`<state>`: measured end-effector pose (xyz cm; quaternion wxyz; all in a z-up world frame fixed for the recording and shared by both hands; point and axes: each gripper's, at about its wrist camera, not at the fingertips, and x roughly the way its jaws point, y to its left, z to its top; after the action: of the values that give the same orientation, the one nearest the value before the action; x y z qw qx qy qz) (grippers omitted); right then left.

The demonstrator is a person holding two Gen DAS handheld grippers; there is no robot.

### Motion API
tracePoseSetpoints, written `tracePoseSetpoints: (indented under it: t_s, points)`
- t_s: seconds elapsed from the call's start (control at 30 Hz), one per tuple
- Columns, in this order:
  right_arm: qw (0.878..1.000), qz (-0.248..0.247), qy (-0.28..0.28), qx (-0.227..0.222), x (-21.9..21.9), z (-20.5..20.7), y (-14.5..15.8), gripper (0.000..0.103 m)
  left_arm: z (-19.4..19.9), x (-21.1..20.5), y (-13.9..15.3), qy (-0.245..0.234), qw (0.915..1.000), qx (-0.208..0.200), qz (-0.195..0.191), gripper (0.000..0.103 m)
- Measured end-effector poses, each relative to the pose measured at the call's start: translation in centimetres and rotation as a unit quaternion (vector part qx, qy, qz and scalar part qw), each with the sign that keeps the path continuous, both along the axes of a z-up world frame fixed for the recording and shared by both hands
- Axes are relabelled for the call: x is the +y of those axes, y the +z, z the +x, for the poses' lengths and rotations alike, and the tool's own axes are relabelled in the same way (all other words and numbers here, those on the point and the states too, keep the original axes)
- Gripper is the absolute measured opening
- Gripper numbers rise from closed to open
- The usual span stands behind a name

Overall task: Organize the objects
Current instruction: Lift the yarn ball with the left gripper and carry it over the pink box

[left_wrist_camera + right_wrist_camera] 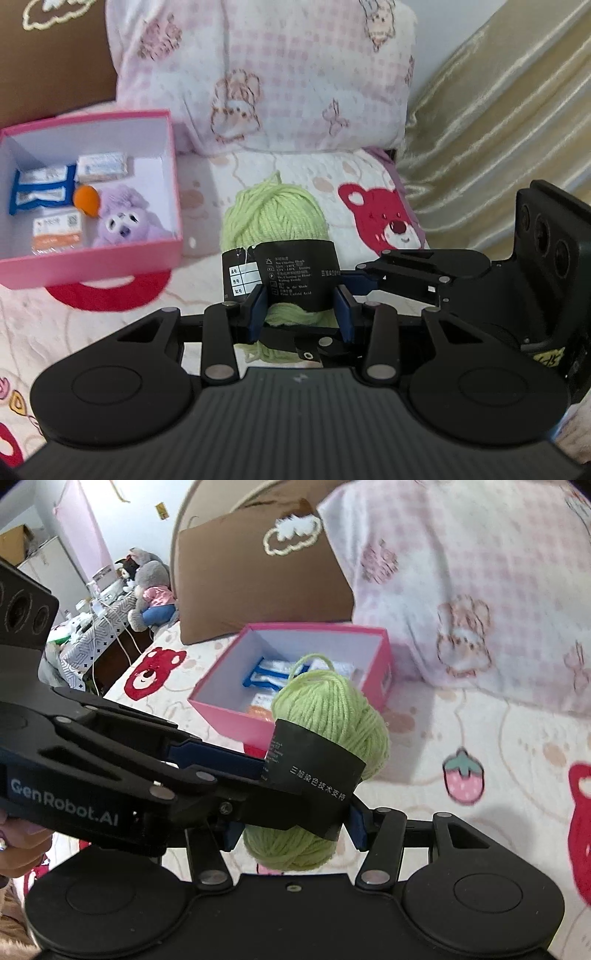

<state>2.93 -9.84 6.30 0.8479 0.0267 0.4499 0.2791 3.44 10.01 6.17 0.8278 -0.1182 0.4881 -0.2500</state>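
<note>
Between my two pairs of tongs hangs the green yarn skein, pinched from both sides at its black paper band. My left gripper is closed narrow on the band's lower end, and my right gripper is closed wider across the band and the skein's girth. I judge the double hold is there to keep the soft skein from sagging or slipping out of its band while it is off the bedspread.

In the left view the pink box sits at ten o'clock of the skein, well apart. A purple plush, an orange ball and small packets crowd its near side; its far right corner looks free. The pillow stands at twelve o'clock, so I would clear the box's near wall from above.
</note>
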Motion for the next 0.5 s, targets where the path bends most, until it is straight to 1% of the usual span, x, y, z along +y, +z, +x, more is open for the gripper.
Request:
tracePoseSetpoints:
  t_s: [0.2,0.33,0.4,0.5]
  points:
    - [1.000,0.003,0.005,-0.021,2.1,2.5,1.9,0.060,2.1,2.7,1.6,0.028,0.9994,-0.019,-0.010,0.038]
    - [1.000,0.007,0.003,-0.031,3.5,5.4,3.0,0.060,4.6,4.4,2.7,0.048,0.9982,-0.033,-0.011,0.038]
    - [0.999,0.005,0.004,-0.032,4.2,7.1,3.2,0.060,6.2,5.2,2.8,0.058,0.9977,-0.035,-0.012,0.038]
    - [1.000,-0.001,0.008,-0.028,5.2,9.8,2.8,0.060,8.8,6.4,2.3,0.073,0.9969,-0.024,-0.016,0.038]
